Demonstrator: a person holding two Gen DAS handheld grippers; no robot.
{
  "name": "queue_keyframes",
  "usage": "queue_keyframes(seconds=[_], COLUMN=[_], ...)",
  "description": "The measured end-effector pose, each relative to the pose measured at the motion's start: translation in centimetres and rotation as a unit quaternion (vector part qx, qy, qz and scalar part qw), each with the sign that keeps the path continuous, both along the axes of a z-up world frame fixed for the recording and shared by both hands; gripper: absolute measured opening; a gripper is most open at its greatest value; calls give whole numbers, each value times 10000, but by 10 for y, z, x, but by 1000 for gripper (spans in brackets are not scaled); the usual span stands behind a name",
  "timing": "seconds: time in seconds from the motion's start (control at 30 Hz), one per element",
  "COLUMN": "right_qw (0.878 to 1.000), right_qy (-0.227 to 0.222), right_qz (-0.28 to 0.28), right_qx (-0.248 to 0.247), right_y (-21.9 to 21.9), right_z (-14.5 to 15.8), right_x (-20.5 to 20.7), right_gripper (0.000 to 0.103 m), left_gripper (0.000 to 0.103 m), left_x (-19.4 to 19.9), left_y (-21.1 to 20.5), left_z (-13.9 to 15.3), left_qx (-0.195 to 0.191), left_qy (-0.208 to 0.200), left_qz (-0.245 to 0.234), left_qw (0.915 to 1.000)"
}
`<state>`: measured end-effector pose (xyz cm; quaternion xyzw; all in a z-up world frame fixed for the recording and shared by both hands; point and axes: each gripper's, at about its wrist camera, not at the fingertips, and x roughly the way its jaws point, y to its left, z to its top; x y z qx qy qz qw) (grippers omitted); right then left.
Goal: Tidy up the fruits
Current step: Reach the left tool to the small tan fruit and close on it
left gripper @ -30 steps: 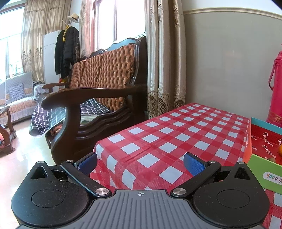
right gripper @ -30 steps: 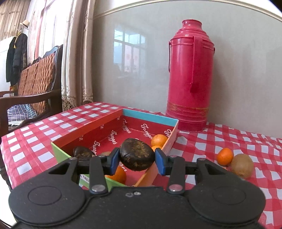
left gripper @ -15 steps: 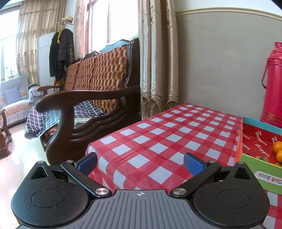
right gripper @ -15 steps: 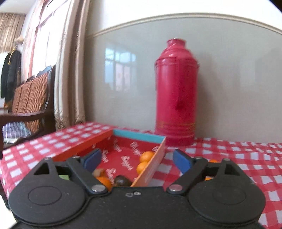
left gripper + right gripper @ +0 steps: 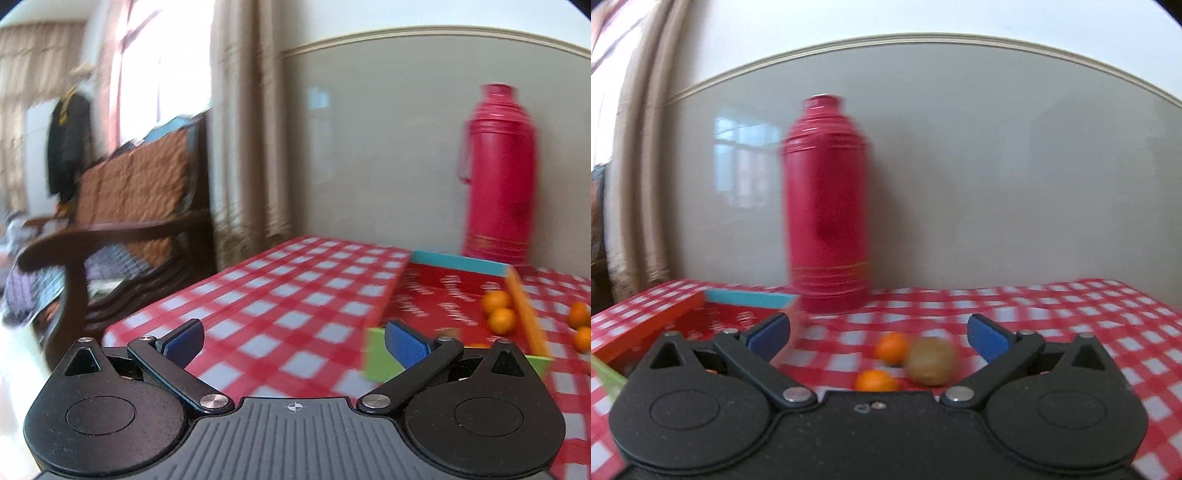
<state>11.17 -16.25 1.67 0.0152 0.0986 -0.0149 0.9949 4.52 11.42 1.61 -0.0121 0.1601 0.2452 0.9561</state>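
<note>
Since the earlier frames the right tool (image 5: 878, 334) has let go of the dark fruit over the box and has swung to the right, so now it faces the loose fruits on the tabletop (image 5: 1071, 314). Its two blue pads stand wide apart and nothing is between them. Below this gap lie two small oranges, one farther (image 5: 892, 348) and one nearer (image 5: 876, 381), and a brown kiwi (image 5: 931, 360) that sits just beside the farther orange on its right; the blur does not let me say if they touch. A red thermos (image 5: 827, 206) stands upright behind them, near the wall.

The left tool (image 5: 293, 341) has turned toward the box (image 5: 380, 360) too. It is also wide open and holds nothing, and its right pad (image 5: 404, 347) appears in front of the green near corner of the box. Inside the box, against the orange right wall, two oranges (image 5: 496, 310) lie one behind the other. More oranges (image 5: 580, 321) lie on the checkered cloth outside this wall. Both views are blurred by motion.
</note>
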Motion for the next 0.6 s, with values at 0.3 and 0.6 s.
queue_keyframes(seconds=[0.3, 0.6], right_qw=[9920, 9854], right_qy=[28, -12], right_qz=[-1235, -1678], right_qx=[264, 298], right_y=[-75, -115], right_z=[-1, -5], right_x=[-15, -42], right_gripper=[97, 97], left_gripper=[103, 102], left_x=[5, 33], left_y=[-106, -180], left_z=[-1, -11], left_qx=[1048, 758], left_qy=[-222, 26], left_qz=[-1430, -2728], left_qw=[9839, 9591])
